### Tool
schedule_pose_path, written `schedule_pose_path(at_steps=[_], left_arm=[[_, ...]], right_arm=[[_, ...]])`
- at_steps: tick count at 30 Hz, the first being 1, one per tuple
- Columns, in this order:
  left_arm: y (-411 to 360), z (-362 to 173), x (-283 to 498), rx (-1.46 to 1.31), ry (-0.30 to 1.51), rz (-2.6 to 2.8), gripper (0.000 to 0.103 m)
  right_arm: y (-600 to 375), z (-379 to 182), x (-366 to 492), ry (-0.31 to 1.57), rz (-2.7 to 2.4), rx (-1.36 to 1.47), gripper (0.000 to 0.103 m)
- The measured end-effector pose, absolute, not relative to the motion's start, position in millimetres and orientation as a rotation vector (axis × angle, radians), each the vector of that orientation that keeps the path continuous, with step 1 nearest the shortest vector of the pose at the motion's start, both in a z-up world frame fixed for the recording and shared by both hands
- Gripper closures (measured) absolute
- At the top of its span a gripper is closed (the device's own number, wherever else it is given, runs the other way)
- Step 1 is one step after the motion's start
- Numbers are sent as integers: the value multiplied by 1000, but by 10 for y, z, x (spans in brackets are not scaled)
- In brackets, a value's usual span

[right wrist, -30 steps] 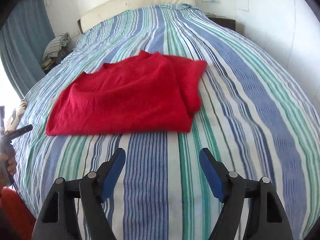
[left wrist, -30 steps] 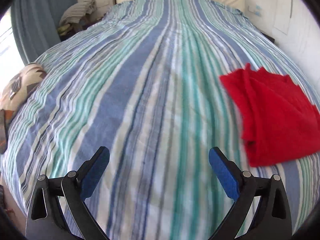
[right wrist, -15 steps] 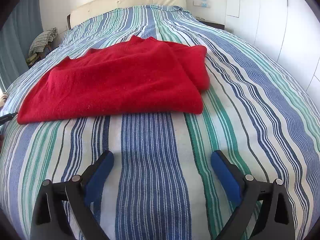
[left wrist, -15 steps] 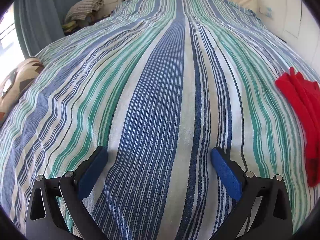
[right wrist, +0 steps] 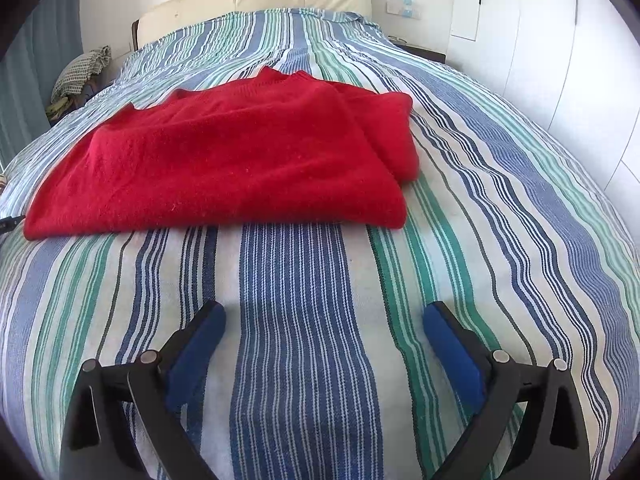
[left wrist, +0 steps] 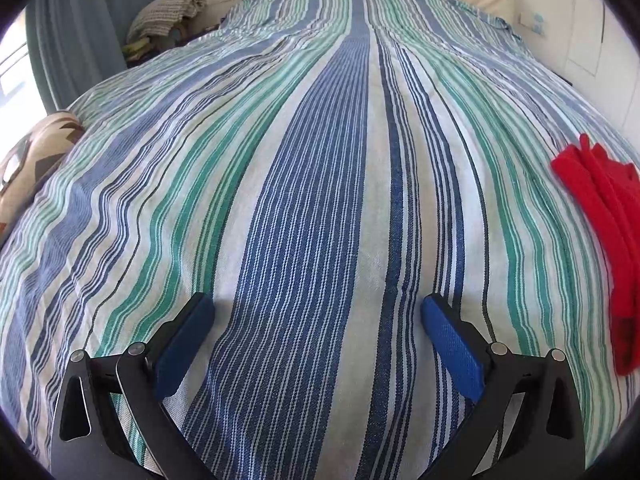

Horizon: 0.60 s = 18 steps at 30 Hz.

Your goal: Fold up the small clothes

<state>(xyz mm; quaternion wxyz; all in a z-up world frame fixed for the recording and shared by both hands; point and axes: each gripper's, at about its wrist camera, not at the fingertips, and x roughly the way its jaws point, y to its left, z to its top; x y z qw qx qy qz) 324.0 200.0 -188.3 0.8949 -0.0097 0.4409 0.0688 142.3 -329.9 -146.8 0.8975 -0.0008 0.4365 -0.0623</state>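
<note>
A red sweater (right wrist: 224, 164) lies folded flat on the striped bedspread (right wrist: 304, 320), its sleeve tucked along the right side. My right gripper (right wrist: 324, 312) stands open low over the bedspread just in front of the sweater's near edge, with nothing between its blue pads (right wrist: 452, 348). In the left wrist view the same red sweater (left wrist: 604, 216) shows only at the far right edge. My left gripper (left wrist: 318, 310) is open over bare bedspread (left wrist: 312, 184), well to the left of the sweater, and holds nothing.
A cream headboard (right wrist: 256, 0) closes the far end of the bed. Folded cloths (left wrist: 168, 12) sit on a stand at the back left beside a blue curtain (left wrist: 92, 24). A patterned cushion (left wrist: 32, 156) lies at the bed's left edge. White wall panels (right wrist: 560, 60) run along the right.
Both grippers have sunk closer to the bedspread. The right gripper's jaws have spread wider. The left gripper has shifted left, so the sweater slid to its view's right edge.
</note>
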Motion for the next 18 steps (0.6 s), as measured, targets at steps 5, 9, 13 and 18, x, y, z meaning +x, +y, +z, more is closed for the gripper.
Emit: schedule_pose_path(at_steps=[5, 9, 13, 18], left_arm=[[2000, -1883, 3240, -20, 914, 143, 0], [2001, -1883, 3241, -20, 914, 143, 0], [2004, -1884, 3242, -22, 915, 142, 0], [2004, -1884, 3244, -21, 915, 143, 0]], right_arm=[[-3261, -1476, 1420, 910, -153, -27, 3], [-3247, -1484, 1432, 916, -165, -37, 1], [-3223, -1494, 1444, 918, -175, -54, 1], [-3211, -1495, 1448, 916, -172, -45, 1]])
